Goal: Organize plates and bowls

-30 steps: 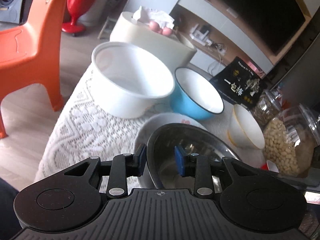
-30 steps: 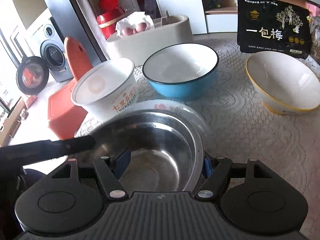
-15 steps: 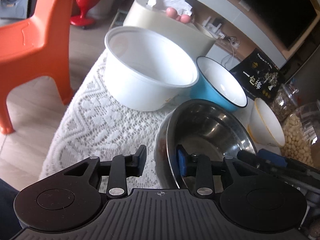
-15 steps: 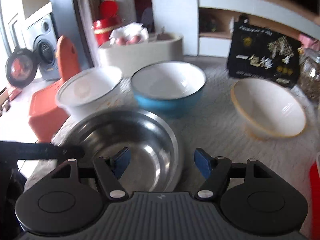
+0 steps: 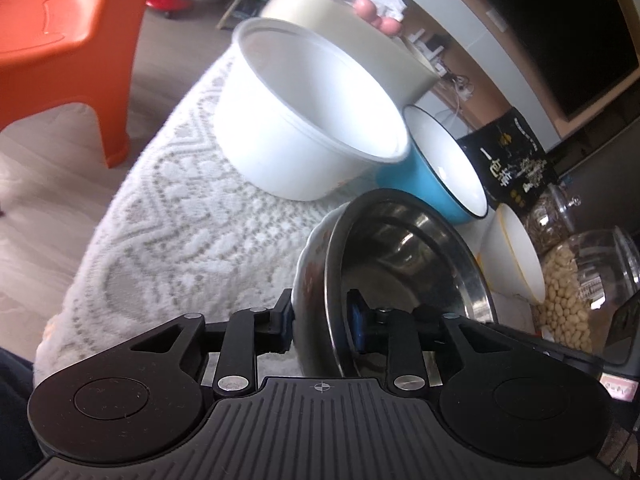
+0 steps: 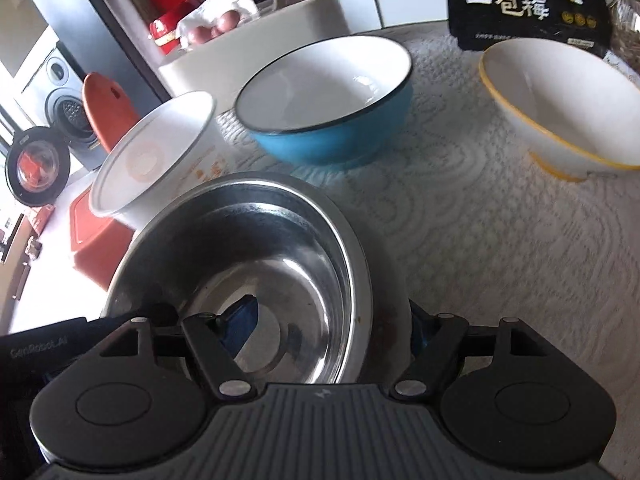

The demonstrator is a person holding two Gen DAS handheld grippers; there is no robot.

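A steel bowl [image 5: 404, 256] sits nested in a white patterned plate [image 5: 310, 264]. My left gripper [image 5: 320, 318] is shut on the near rim of the plate and steel bowl together and holds them tilted. My right gripper [image 6: 332, 328] straddles the steel bowl's [image 6: 248, 264] rim, one finger inside and one outside, closed on it. A white plastic bowl [image 5: 316, 108], a blue enamel bowl [image 6: 328, 100] and a white bowl with a yellow rim [image 6: 560, 100] stand on the lace tablecloth [image 5: 180, 220].
A black snack bag [image 6: 528, 4] stands behind the bowls. A cream tub with eggs [image 6: 248, 44] is at the back. Glass jars of beans [image 5: 580, 280] stand at the right. An orange chair [image 5: 68, 40] is beside the table's left edge.
The steel bowl and plate have tilted up in my left gripper. My right gripper has closed in from open onto the bowl's rim. Both cameras moved closer to the other bowls.
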